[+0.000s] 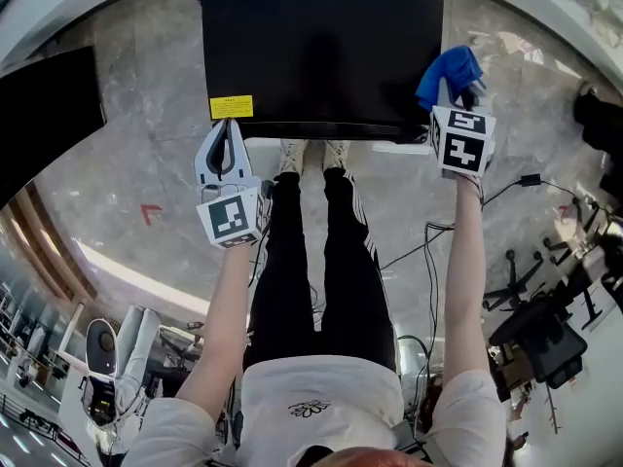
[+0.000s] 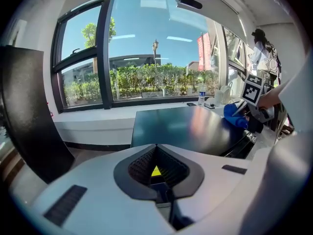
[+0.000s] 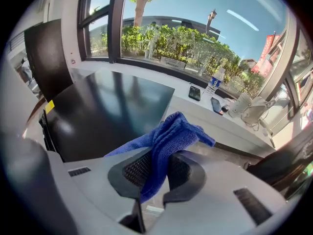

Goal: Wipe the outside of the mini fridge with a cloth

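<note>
The right gripper [image 3: 155,168] pinches a bunched blue cloth [image 3: 171,131] by the glossy black mini fridge [image 1: 321,47]; the left gripper [image 2: 156,148] has its jaws together, empty.

Right claw [image 3: 155,173], seen along its own jaws: the two dark ribbed pads are closed on a blue cloth [image 3: 168,136], which rises in a bunched fold above them and hangs below. One flap spreads left over the near right corner of the black mini fridge [image 3: 107,111] top (contact cannot be judged). A yellow label [image 3: 50,106] sits at the fridge's left edge. Behind, along the white window ledge [image 3: 146,70], stand a bottle [image 3: 213,83] and a dark phone [image 3: 194,93].
</note>
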`<state>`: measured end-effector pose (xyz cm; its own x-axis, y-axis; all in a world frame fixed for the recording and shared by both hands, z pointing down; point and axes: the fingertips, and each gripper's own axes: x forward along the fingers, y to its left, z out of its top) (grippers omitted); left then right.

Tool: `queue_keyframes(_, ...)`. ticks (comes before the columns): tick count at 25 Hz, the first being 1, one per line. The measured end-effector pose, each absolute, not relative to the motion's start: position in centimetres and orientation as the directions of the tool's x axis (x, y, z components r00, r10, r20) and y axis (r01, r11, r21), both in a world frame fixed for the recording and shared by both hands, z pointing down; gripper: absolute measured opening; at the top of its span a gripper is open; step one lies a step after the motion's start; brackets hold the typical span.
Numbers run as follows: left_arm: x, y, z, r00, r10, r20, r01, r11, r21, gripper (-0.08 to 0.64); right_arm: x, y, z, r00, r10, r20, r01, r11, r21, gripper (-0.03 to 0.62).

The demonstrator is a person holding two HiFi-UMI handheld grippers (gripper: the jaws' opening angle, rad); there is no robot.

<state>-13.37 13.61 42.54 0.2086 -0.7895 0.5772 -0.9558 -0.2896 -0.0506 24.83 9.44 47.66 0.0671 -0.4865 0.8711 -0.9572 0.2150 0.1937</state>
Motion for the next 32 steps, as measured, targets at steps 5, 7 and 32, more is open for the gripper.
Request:
queue_keyframes(5, -13.7, 12.9, 42.4, 0.182, -0.807, 0.562, -0.968, -0.247, -0.042, 0.005, 27.3, 10.0, 46.5, 0.180, -0.489, 0.854, -0.949, 0.143, 0.282, 0.072)
queue_keyframes(7, -14.0, 12.7, 42.3, 0.180, -0.813, 0.554, -0.969, -0.244, -0.044, 0.005, 26.3, 10.3, 44.4, 0.149, -0.531, 0.834, -0.958, 0.131, 0.255, 0.072)
queue_keyframes(32, -19.2, 15.1, 42.8, 0.091, -0.812, 0.577, -0.989, -0.142, -0.045, 0.005, -15.5, 10.4, 42.7, -0.676, -0.408, 0.614, -0.736, 0.328, -0.593, 0.072)
